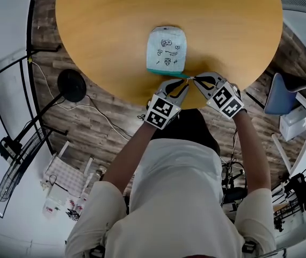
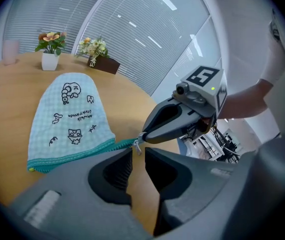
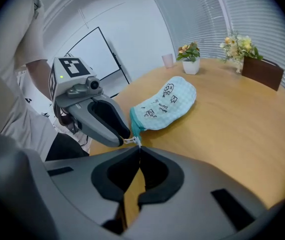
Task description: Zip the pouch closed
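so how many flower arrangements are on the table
2. One in a white pot at the far edge of the table beside a pink cup, one in a brown box just right of it in the left gripper view. Others may sit outside the views.

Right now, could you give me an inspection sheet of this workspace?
Surface: round wooden table.
Job's things: blue pouch lies flat, teal zip edge toward the person; zip pull at that edge's end.
Clutter: white flower pot, brown flower box and pink cup at the far rim.
Grippers: right gripper jaws shut on the zip pull; left gripper jaws narrowly apart beside it.
Cables: one floor cable.
Surroundings: window blinds, whiteboard, blue chair.
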`<state>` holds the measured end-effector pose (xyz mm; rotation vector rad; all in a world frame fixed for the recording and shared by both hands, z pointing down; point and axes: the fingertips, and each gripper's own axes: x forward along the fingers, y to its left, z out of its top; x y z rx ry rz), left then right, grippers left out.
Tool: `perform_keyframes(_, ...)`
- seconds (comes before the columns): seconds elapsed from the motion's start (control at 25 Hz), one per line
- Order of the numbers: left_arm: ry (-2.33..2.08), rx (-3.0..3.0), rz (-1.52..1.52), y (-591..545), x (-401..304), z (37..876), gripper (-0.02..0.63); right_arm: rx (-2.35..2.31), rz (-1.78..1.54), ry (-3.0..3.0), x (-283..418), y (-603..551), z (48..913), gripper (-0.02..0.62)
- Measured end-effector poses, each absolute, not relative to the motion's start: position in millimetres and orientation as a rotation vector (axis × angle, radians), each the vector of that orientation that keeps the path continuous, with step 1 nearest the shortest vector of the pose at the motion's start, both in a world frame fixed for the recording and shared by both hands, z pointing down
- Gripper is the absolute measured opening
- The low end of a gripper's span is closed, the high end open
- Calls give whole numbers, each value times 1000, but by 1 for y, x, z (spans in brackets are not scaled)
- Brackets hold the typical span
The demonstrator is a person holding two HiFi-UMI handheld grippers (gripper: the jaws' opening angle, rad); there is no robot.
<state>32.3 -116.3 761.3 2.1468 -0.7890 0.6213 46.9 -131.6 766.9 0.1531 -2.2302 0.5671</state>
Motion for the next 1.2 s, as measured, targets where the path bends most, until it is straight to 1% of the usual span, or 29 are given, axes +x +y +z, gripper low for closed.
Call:
perform_keyframes(0.24, -814, 2133, 641, -122, 37, 769, 70, 168, 600, -2254, 43, -133, 762, 6)
perform_keyframes(0.36, -829, 2124, 650, -124, 34, 767, 31, 177, 628, -2263, 44, -135, 761, 6)
perform_keyframes(0.44, -832, 2120, 634, -127, 31, 764, 21, 176, 630, -2266, 43, -137, 760, 5)
perform_keyframes(0.76, -808, 2087, 629, -125, 30, 761, 18, 182, 610, -2221, 60, -141, 765, 3)
perform_keyframes(1.2, -853, 2048, 658, -124, -9, 767, 18, 260, 608, -2171, 83, -156, 774, 3)
